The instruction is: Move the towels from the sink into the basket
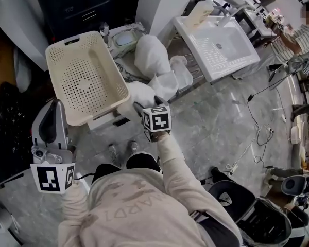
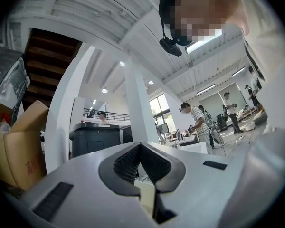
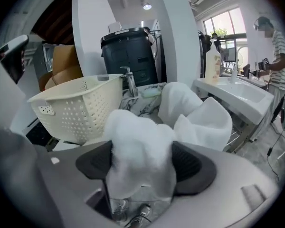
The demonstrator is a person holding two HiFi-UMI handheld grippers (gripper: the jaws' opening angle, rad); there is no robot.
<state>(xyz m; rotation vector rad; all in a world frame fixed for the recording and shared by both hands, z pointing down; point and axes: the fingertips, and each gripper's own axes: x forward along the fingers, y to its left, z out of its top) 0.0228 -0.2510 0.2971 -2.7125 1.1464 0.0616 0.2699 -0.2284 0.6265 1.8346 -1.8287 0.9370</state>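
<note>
- Fingers of the right gripper (image 3: 142,161) are spread wide, one white towel (image 3: 140,146) between them.
- Fingers of the left gripper (image 2: 140,148) are closed together.
- Three towels (image 1: 153,60) are heaped outside one basket's (image 1: 87,78) right rim; one sink (image 1: 216,48) stands apart.

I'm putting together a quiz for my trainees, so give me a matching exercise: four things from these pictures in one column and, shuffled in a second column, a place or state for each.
1. cream perforated plastic basket
2. white fluffy towel
3. left gripper
4. white rectangular basin

A. jaws together, nothing between them
B. right of the towel pile in the head view
C. between the right gripper's wide-apart jaws
D. left of the towel pile, holding no towel

Pairs: 1-D, 2-C, 3-A, 4-B
</note>
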